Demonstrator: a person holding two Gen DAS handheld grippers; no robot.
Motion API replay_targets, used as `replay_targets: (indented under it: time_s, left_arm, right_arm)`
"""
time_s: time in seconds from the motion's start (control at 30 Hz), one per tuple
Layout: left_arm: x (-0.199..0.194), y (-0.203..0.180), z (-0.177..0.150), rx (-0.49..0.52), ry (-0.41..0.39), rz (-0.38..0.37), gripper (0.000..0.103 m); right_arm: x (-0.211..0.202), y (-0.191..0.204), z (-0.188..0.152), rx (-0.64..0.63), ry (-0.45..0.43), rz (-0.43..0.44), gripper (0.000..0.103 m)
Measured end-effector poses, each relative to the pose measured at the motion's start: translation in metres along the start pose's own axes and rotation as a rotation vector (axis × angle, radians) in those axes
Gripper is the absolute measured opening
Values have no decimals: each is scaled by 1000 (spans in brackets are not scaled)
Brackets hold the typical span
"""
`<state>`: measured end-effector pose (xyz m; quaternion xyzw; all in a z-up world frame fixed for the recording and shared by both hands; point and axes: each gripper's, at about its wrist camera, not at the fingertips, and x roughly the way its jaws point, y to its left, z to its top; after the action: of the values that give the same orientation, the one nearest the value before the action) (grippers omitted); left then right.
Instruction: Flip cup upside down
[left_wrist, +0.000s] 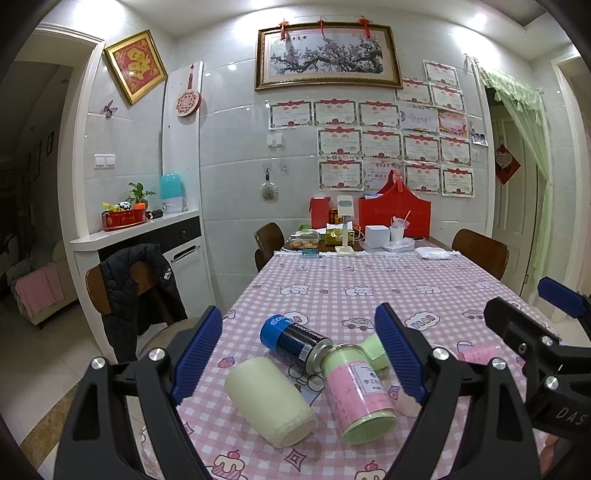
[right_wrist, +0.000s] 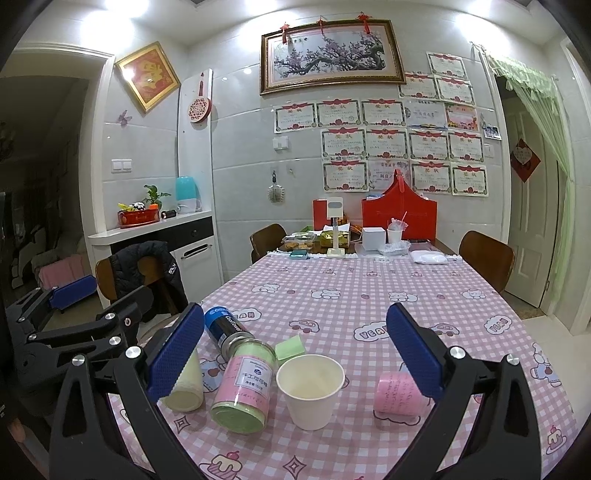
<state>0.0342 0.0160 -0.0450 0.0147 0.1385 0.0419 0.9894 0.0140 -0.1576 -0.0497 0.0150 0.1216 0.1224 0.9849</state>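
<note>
Table (right_wrist: 369, 295) under a pink checked cloth, far end cluttered with a red bag (right_wrist: 399, 210) and boxes. Both grippers hover over the near end. Left gripper (left_wrist: 299, 354): jaws wide apart, holding nothing, framing a cluster of toppled containers. Right gripper (right_wrist: 295, 350): jaws wide apart too, empty, with the cup between them in its wrist view. Cluster, big to small: pink-green jar (right_wrist: 245, 387) on its side, lid toward the cameras; blue-black can (right_wrist: 225, 328) on its side, its metal end touching the jar's far end; cream cylinder (left_wrist: 269, 400) on its side just left of the jar. Cup (right_wrist: 311, 387): white paper, upright, mouth up, on the cloth just right of the jar, not gripped; in the left wrist view it's mostly hidden behind the right finger. Pink roll (right_wrist: 397, 393) lies right of the cup, apart from it. Green pad (right_wrist: 290, 347) lies flat behind the cup, near the jar's far end.
</note>
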Motion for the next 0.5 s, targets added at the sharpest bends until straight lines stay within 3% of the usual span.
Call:
replay_targets:
  time_s: [0.5]
  left_arm:
    - [35, 2, -5, -11, 47, -14, 83]
  right_arm:
    - [28, -6, -3, 27, 18, -45, 95]
